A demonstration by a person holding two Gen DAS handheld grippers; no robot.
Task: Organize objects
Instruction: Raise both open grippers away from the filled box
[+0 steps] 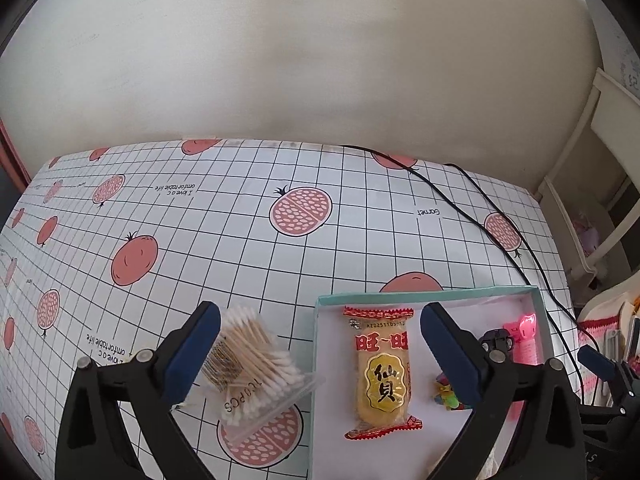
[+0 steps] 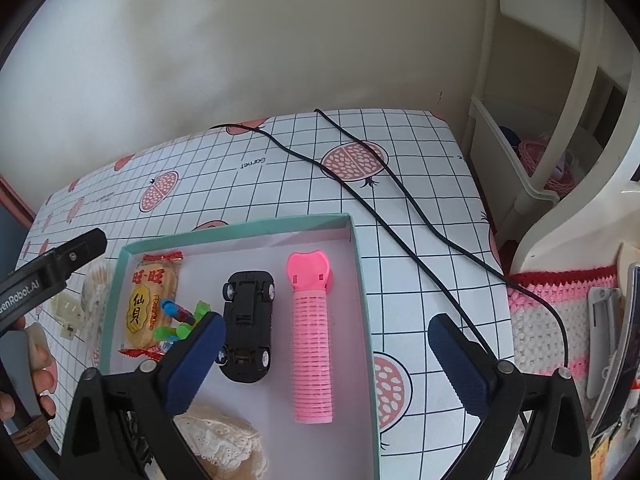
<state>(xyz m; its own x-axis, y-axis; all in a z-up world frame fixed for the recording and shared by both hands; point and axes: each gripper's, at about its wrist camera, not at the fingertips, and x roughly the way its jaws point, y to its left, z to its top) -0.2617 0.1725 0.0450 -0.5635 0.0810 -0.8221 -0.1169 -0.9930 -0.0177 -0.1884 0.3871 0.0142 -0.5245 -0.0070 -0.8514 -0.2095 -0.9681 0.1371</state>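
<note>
Blue-padded left gripper (image 1: pixel 320 354) spread wide, empty, over box's (image 2: pixel 360 264) left wall; swab pack (image 1: pixel 250 368) on table (image 1: pixel 240 240) just outside that wall. Right gripper (image 2: pixel 326 364) released too, above box's near half. Inside: lace (image 2: pixel 224 440) at near edge, then toy car (image 2: pixel 248 324), pink roller (image 2: pixel 312 340), clips (image 2: pixel 180 320), cracker (image 2: pixel 150 304) by left wall. Cable (image 2: pixel 400 208) beyond.
</note>
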